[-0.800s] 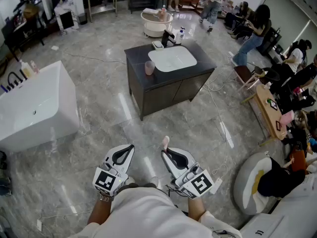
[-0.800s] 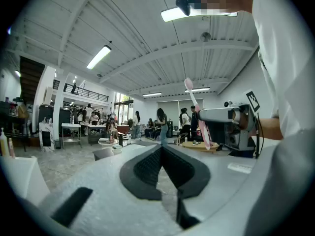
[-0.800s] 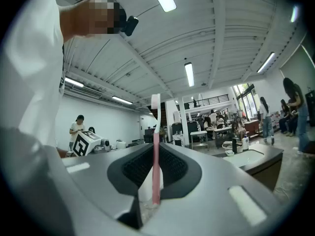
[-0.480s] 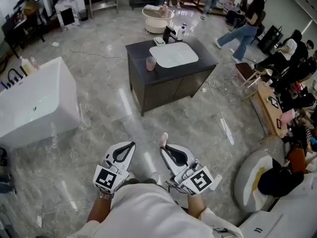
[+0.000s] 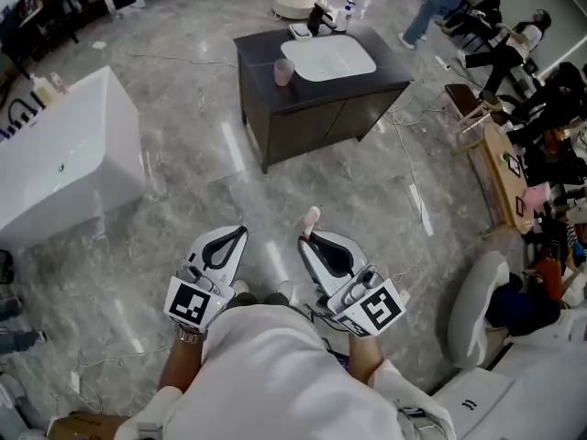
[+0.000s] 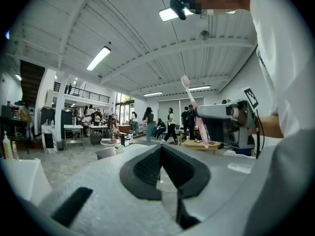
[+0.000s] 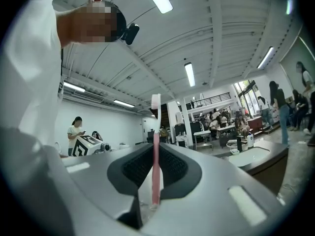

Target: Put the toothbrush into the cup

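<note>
Two tongs, one load: my right gripper [image 5: 309, 239] is clamped on the pink toothbrush [image 5: 312, 216], while my left gripper [image 5: 238, 236] has its jaws together on nothing. The brush's long axis runs straight along the right jaws, with the bristle head standing out past the tips towards 12 o'clock. The pink cup [image 5: 283, 71] lies that same way, at 12 o'clock and well apart from both tongs. It stands upright near the front left corner of the dark vanity [image 5: 303, 122], just beside the white basin [image 5: 328, 56] at its 8 o'clock. My right hand looks slightly nearer and already carries the brush, so I judge the approach is its job. I can read no brand or lettering; the square markers [image 5: 193, 304] on my tongs carry only black-and-white code patterns.
</note>
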